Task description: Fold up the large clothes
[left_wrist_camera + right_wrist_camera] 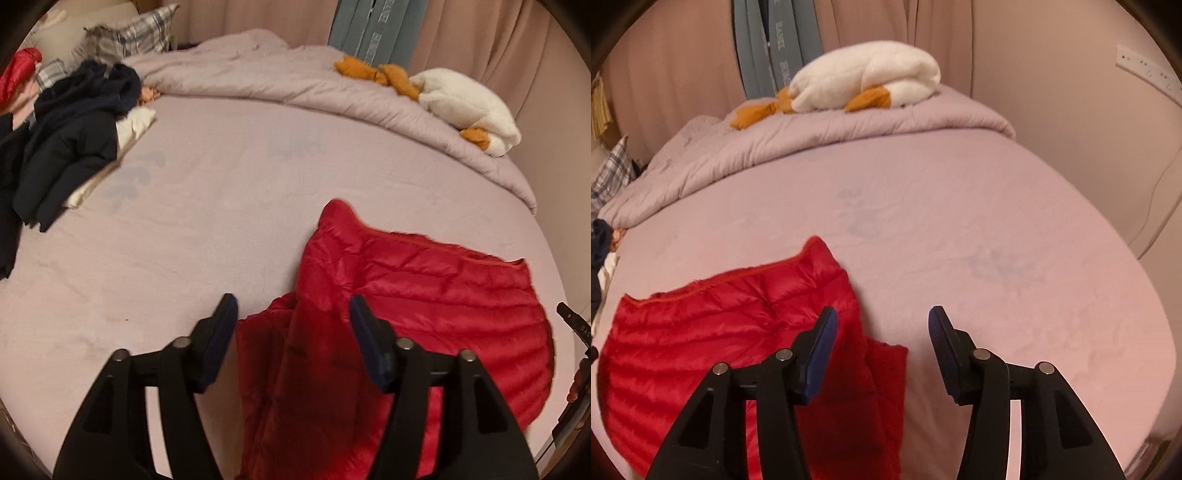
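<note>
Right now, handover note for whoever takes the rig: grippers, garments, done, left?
Left gripper: open, empty, over the red puffer jacket.
Right gripper: open, empty, at the jacket's right edge.
Jacket lies on the bed sheet, rumpled, partly doubled over, not a neat fold.
Dark jacket sits on the clothes pile at the left.
Left: grab the red jacket, flatten, finish folding.

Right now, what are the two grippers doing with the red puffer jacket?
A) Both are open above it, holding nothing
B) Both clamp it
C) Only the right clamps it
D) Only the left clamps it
A: the left gripper and right gripper both show spread jaws with nothing between them, while the red puffer jacket lies loose on the bed.
</note>
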The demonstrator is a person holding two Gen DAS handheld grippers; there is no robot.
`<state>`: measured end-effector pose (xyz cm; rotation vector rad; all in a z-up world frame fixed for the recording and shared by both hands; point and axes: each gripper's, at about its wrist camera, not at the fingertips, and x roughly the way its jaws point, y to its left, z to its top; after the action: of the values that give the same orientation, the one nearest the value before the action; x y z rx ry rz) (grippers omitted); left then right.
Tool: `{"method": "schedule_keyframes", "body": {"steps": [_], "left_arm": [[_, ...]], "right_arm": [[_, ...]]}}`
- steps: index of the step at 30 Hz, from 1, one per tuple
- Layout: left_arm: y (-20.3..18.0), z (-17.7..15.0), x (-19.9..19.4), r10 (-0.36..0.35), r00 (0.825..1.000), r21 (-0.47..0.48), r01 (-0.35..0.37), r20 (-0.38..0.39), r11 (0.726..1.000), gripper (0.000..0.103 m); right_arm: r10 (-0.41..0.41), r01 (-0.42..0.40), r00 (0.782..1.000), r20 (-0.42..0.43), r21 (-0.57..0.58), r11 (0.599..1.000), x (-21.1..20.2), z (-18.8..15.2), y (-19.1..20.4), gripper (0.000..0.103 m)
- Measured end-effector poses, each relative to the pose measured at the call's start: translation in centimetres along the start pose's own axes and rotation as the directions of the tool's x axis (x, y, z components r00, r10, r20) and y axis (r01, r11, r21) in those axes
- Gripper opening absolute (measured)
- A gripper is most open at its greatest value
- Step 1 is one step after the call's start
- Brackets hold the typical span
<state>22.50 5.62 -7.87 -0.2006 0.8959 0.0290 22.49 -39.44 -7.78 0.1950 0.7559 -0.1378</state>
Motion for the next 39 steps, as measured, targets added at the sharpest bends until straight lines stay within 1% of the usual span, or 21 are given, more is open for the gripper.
{"method": "schedule_keyframes", "body": {"steps": [1, 2, 3, 4, 6, 8, 9, 10, 11, 12, 13, 16, 18, 22, 26, 28, 31, 35, 39], "left_arm": [[-0.2, 0.0, -1.1, -0.015, 1.000, 0.003, 0.015, 0.020, 1.000, 0.067], [-0.4, -0.1, -2.1, -0.030, 0.999, 0.007, 0.030, 0.038, 1.000, 0.068], [-0.7, -0.1, -3.3, -0.050, 0.997, 0.012, 0.049, 0.060, 0.999, 0.071], [-0.9, -0.1, -4.0, -0.060, 0.996, 0.015, 0.059, 0.072, 0.998, 0.080], [-1.6, -0.4, -6.4, -0.095, 0.988, 0.027, 0.093, 0.118, 0.995, 0.090], [-2.3, -0.7, -8.3, -0.125, 0.980, 0.050, 0.118, 0.154, 0.992, 0.091], [-2.8, -0.9, -9.2, -0.130, 0.978, 0.061, 0.121, 0.165, 0.991, 0.093], [-3.2, -1.1, -10.0, -0.134, 0.975, 0.074, 0.123, 0.177, 0.990, 0.095], [-3.7, -1.4, -10.8, -0.137, 0.973, 0.087, 0.123, 0.186, 0.989, 0.097], [-4.1, -1.7, -11.6, -0.142, 0.970, 0.099, 0.124, 0.196, 0.987, 0.101], [-4.4, -2.2, -12.4, -0.151, 0.966, 0.109, 0.130, 0.209, 0.985, 0.103], [-5.1, -2.8, -14.3, -0.167, 0.959, 0.132, 0.139, 0.230, 0.981, 0.103], [-5.6, -3.4, -15.7, -0.159, 0.957, 0.142, 0.127, 0.244, 0.982, 0.103], [-6.1, -4.6, -17.6, -0.164, 0.949, 0.148, 0.128, 0.269, 0.981, 0.103], [-6.7, -6.0, -18.2, -0.123, 0.943, 0.143, 0.082, 0.308, 0.986, 0.103], [-6.9, -6.7, -18.0, -0.115, 0.947, 0.139, 0.076, 0.300, 0.987, 0.103], [-6.9, -7.5, -17.3, -0.140, 0.957, 0.156, 0.102, 0.253, 0.982, 0.103], [-6.9, -8.3, -16.7, -0.128, 0.966, 0.147, 0.096, 0.227, 0.985, 0.103], [-7.2, -8.6, -16.1, -0.133, 0.973, 0.158, 0.103, 0.190, 0.982, 0.103]], "right_arm": [[0.005, -0.005, 1.000, 0.018, 0.001, 1.000, -0.9, 0.1, -0.1, 0.062], [0.011, -0.011, 0.999, 0.037, 0.000, 1.000, -1.7, 0.1, -0.1, 0.066], [0.017, -0.017, 0.998, 0.055, -0.001, 1.000, -2.5, 0.1, 0.0, 0.072], [0.025, -0.025, 0.997, 0.079, -0.006, 1.000, -3.6, 0.1, 0.0, 0.073], [0.035, -0.033, 0.994, 0.103, -0.022, 0.999, -5.0, 0.1, 0.3, 0.074], [0.043, -0.037, 0.991, 0.130, -0.049, 0.998, -6.8, 0.0, 0.8, 0.082], [0.037, -0.028, 0.989, 0.140, -0.066, 0.997, -7.4, -0.1, 1.1, 0.090], [0.036, -0.022, 0.986, 0.165, -0.089, 0.996, -8.3, -0.2, 1.5, 0.095], [0.037, -0.017, 0.982, 0.186, -0.104, 0.994, -9.0, -0.4, 1.7, 0.096], [0.038, -0.012, 0.977, 0.211, -0.123, 0.992, -10.0, -0.7, 2.1, 0.097], [0.047, -0.014, 0.972, 0.230, -0.144, 0.989, -10.9, -0.9, 2.6, 0.097], [0.080, -0.030, 0.961, 0.264, -0.186, 0.982, -12.6, -1.6, 3.6, 0.098], [0.102, -0.046, 0.956, 0.276, -0.202, 0.978, -13.5, -2.2, 4.2, 0.098], [0.170, -0.102, 0.942, 0.289, -0.235, 0.967, -14.9, -3.2, 5.1, 0.099], [0.227, -0.153, 0.929, 0.291, -0.258, 0.954, -15.5, -4.1, 5.6, 0.099], [0.231, -0.161, 0.927, 0.296, -0.243, 0.957, -15.6, -4.5, 5.4, 0.099], [0.228, -0.168, 0.932, 0.283, -0.219, 0.961, -15.4, -5.1, 5.2, 0.099], [0.234, -0.184, 0.936, 0.264, -0.200, 0.962, -15.3, -5.7, 4.9, 0.099], [0.247, -0.206, 0.938, 0.243, -0.183, 0.961, -15.2, -6.2, 4.9, 0.099]]}}
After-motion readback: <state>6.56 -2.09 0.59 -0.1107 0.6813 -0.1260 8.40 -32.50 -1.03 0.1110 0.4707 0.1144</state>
